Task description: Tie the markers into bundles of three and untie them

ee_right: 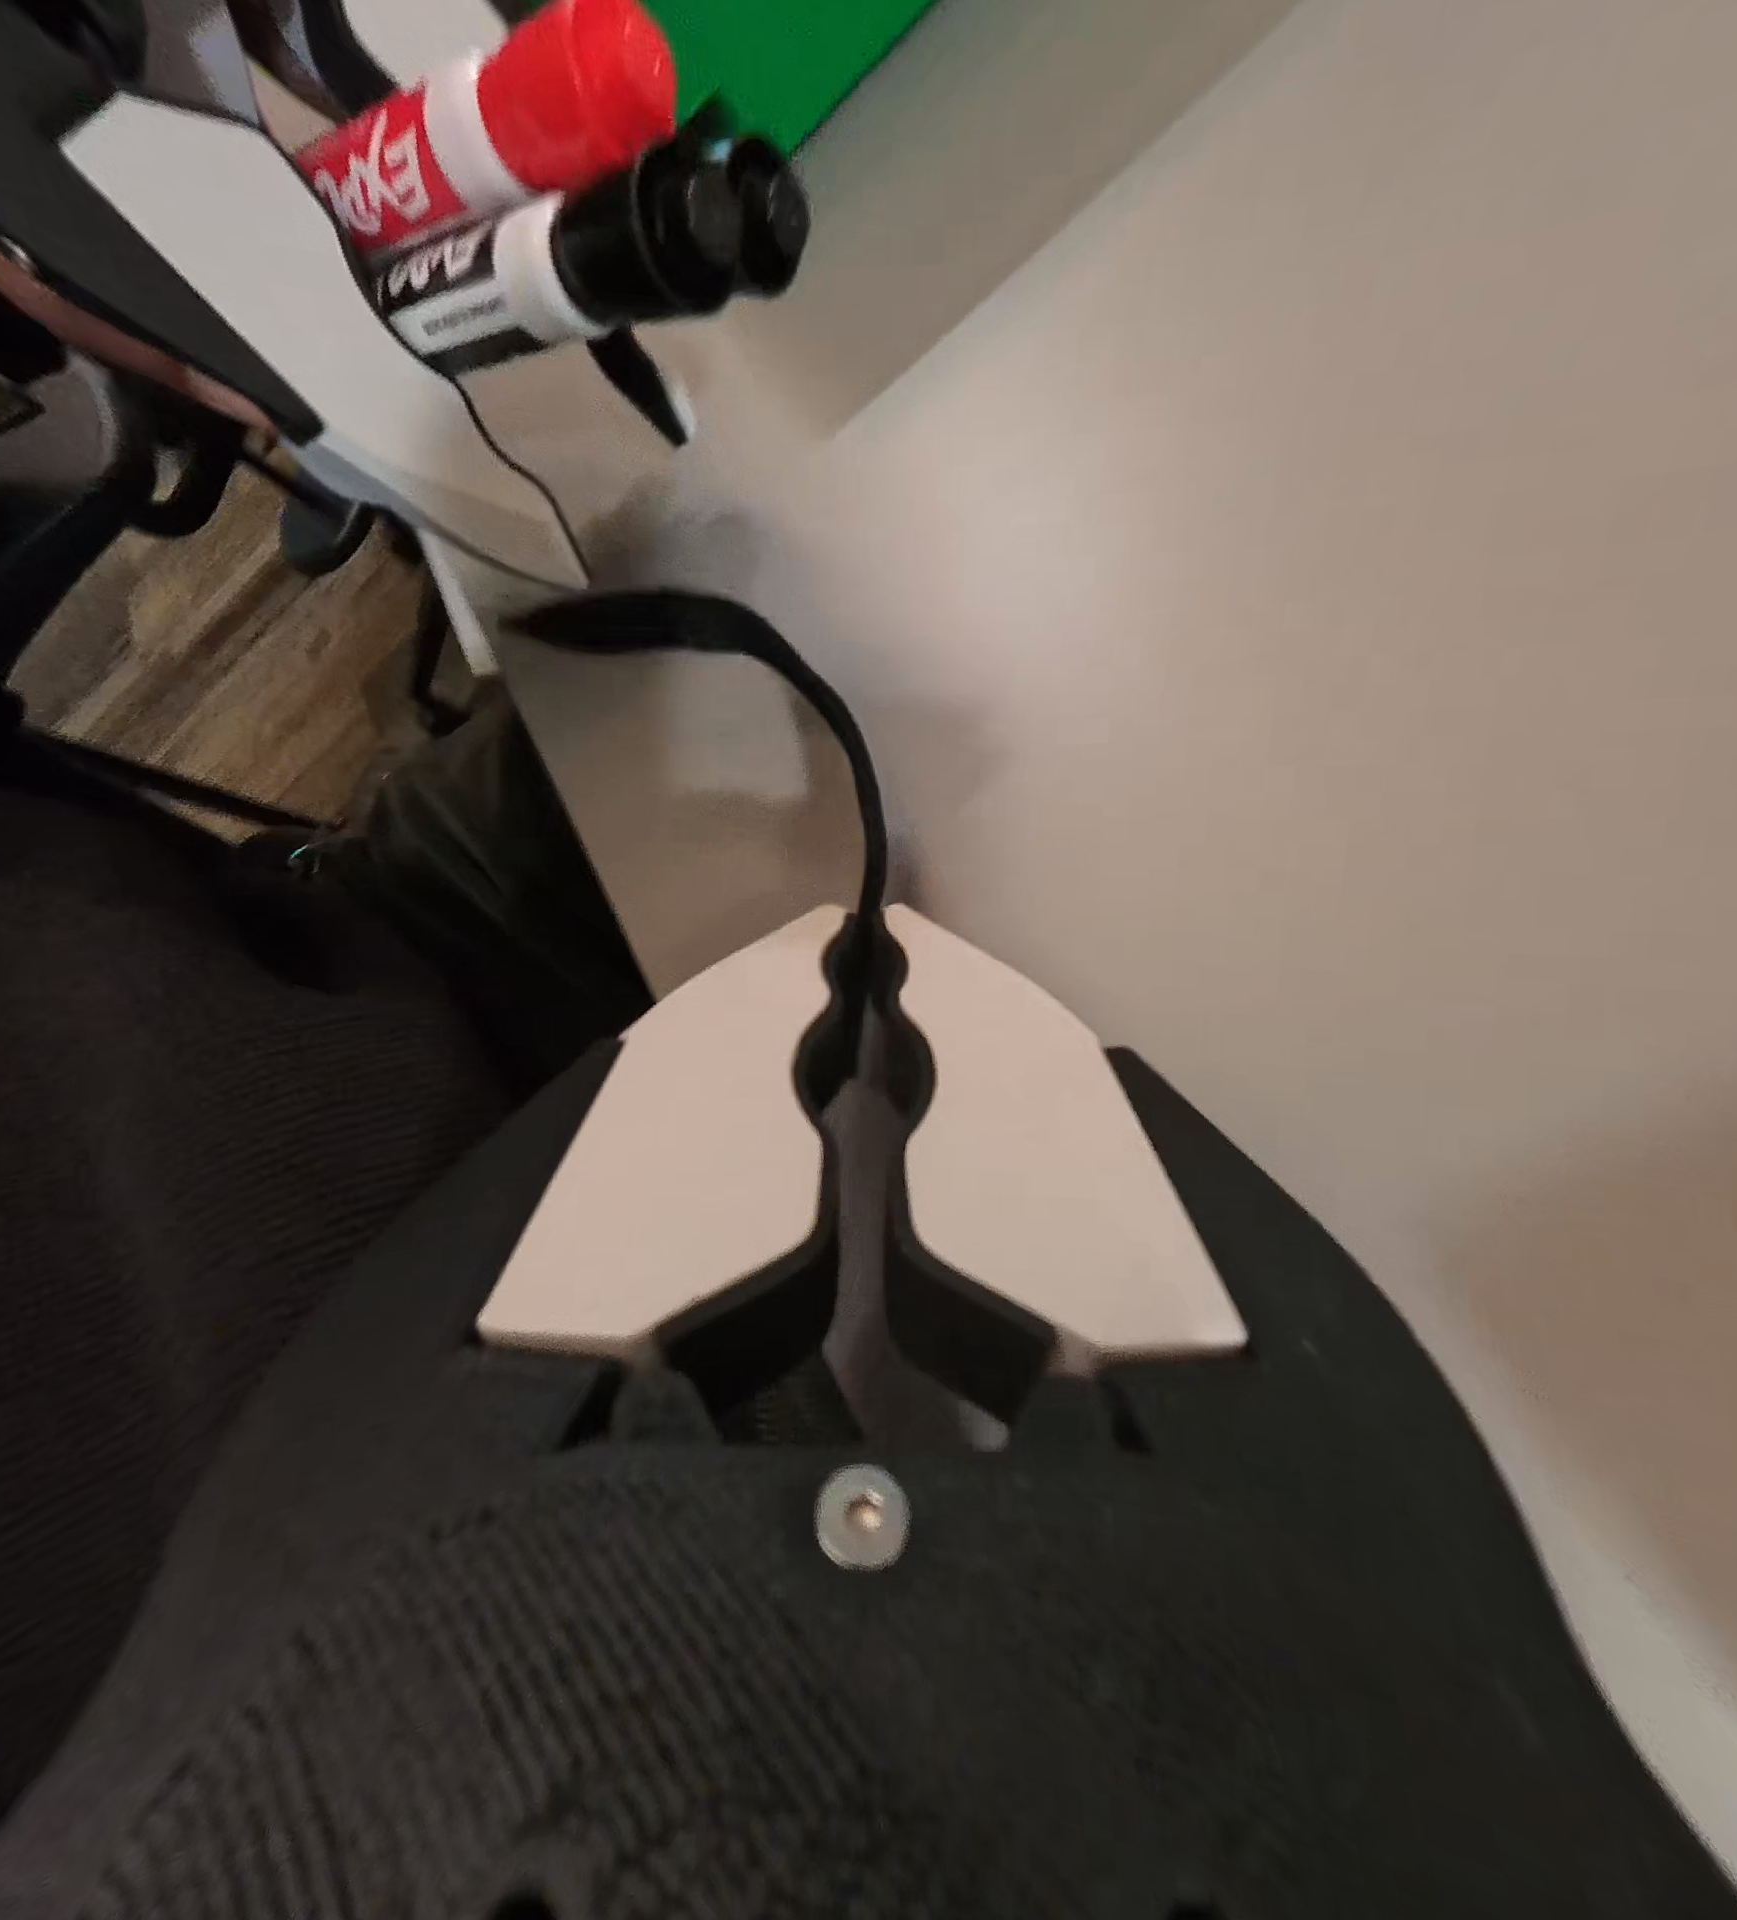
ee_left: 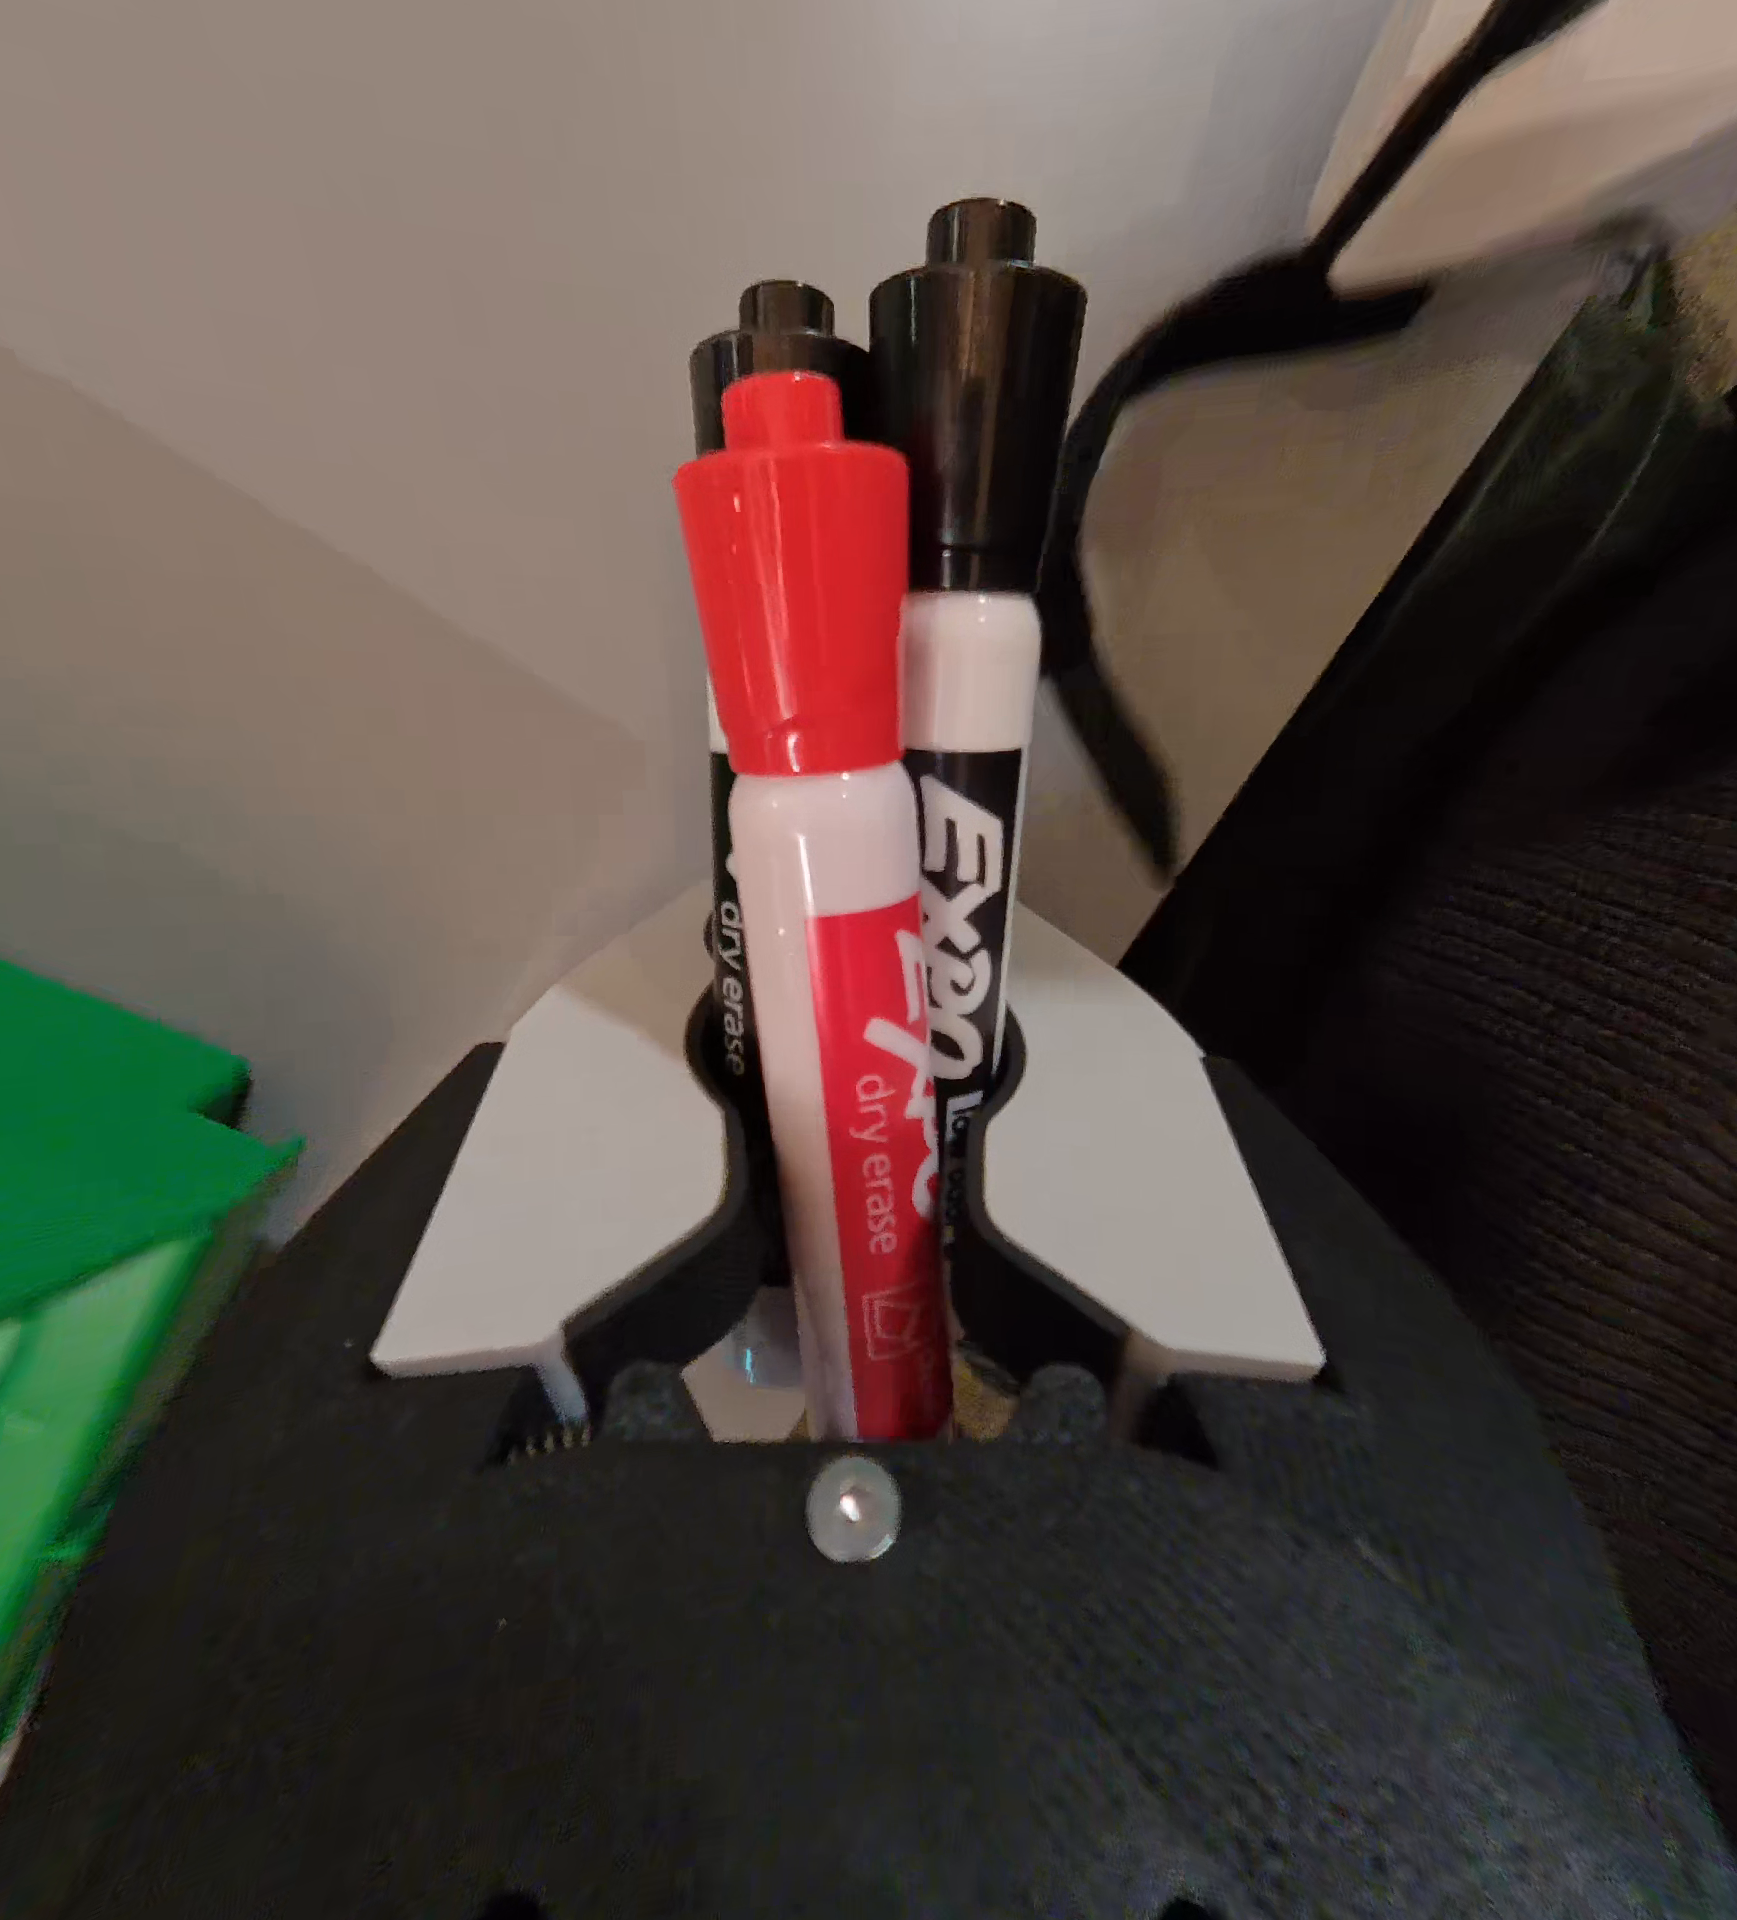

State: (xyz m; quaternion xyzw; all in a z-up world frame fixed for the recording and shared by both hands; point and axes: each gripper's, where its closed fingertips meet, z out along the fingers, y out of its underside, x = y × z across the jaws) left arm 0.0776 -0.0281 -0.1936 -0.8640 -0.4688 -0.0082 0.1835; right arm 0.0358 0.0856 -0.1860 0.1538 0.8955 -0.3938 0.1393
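Observation:
My left gripper (ee_left: pixel 853 997) is shut on a bundle of dry-erase markers that stand up between its white fingers (ee_left: pixel 573 1174). A red-capped marker (ee_left: pixel 822 831) is in front, with black-capped markers (ee_left: pixel 978 468) behind it. The bundle also shows in the right wrist view (ee_right: pixel 552 177), at the top left. My right gripper (ee_right: pixel 859 925) is shut on one end of a thin black strap (ee_right: pixel 848 727). The strap arches up from the fingertips and bends left over the white table (ee_right: pixel 1259 623). The strap shows blurred to the right of the markers in the left wrist view (ee_left: pixel 1103 644).
A green box (ee_left: pixel 43 1195) stands to the left of the left gripper and also shows at the top of the right wrist view (ee_right: pixel 781 62). Dark fabric (ee_left: pixel 1570 1143) lies past the table edge. Wooden floor (ee_right: pixel 199 644) shows below the table. Some 12 cm of space lies between my two pairs of fingers.

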